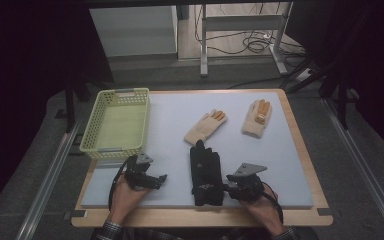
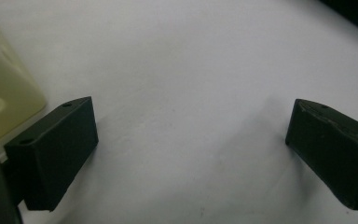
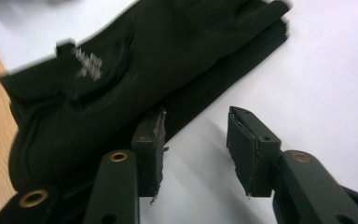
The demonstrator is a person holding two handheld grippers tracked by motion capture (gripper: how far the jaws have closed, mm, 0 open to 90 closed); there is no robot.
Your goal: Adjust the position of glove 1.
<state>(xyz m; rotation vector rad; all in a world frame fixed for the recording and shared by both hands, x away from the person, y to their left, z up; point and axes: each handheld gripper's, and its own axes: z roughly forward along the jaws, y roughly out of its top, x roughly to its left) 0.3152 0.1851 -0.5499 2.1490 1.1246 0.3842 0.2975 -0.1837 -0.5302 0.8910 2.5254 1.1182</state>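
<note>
A pair of black gloves (image 1: 206, 172) lies stacked on the pale mat (image 1: 170, 115) near the front edge. My right gripper (image 1: 228, 186) sits low just right of the gloves' cuff end. In the right gripper view the right gripper (image 3: 196, 121) is open, with bare mat between its jaws. One jaw rests against the edge of the black gloves (image 3: 135, 79). My left gripper (image 1: 157, 180) is at the front left of the mat. The left gripper (image 2: 191, 126) stands wide open over bare mat and holds nothing.
A pale green plastic basket (image 1: 91, 130) stands at the mat's left side, and its corner (image 2: 0, 93) is close to my left gripper. Two beige gloves (image 1: 206, 126) (image 1: 257, 119) lie apart at the back right. The wooden table rim (image 1: 305, 150) frames the mat.
</note>
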